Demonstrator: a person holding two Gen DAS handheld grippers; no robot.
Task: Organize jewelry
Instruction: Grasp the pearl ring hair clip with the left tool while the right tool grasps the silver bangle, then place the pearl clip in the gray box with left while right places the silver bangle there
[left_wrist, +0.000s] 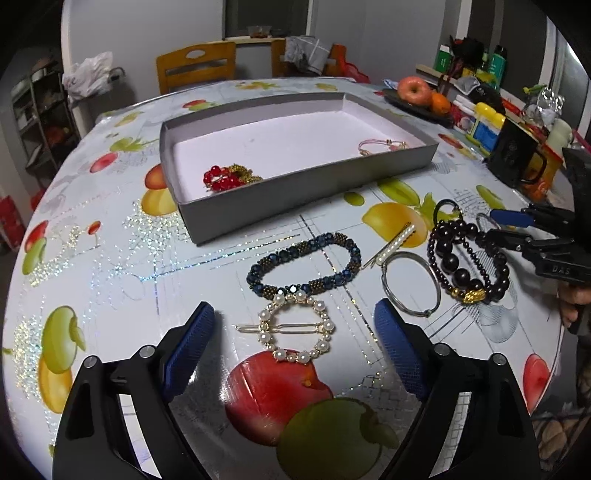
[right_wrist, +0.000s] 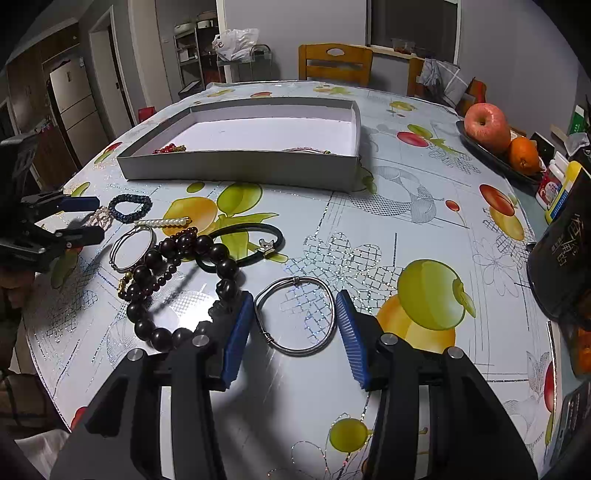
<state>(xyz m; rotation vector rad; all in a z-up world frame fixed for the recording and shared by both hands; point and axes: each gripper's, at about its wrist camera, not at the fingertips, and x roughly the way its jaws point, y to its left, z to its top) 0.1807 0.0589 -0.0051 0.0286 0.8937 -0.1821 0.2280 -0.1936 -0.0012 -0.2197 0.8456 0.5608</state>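
My left gripper (left_wrist: 295, 334) stands open over the table, its blue pads on either side of a round pearl hair clip (left_wrist: 295, 325) without touching it. My right gripper (right_wrist: 295, 328) is shut on a silver wire bangle (right_wrist: 295, 317) that lies flat on the table, both pads against its sides. Beside it lie dark bead bracelets (right_wrist: 184, 266), a black hair tie (right_wrist: 243, 240), a second silver bangle (left_wrist: 410, 284), a pearl bar clip (left_wrist: 395, 240) and a blue bead bracelet (left_wrist: 303, 266). The grey box (left_wrist: 295, 184) behind holds red beads (left_wrist: 221, 177) and a pink bracelet (left_wrist: 384, 146).
A dark plate with an apple (right_wrist: 484, 125) and an orange sits at the right rear of the round table. A black mug (left_wrist: 513, 155), bottles and packets crowd that side. Wooden chairs (right_wrist: 334, 64) stand behind the table. The table's front edge is close below both grippers.
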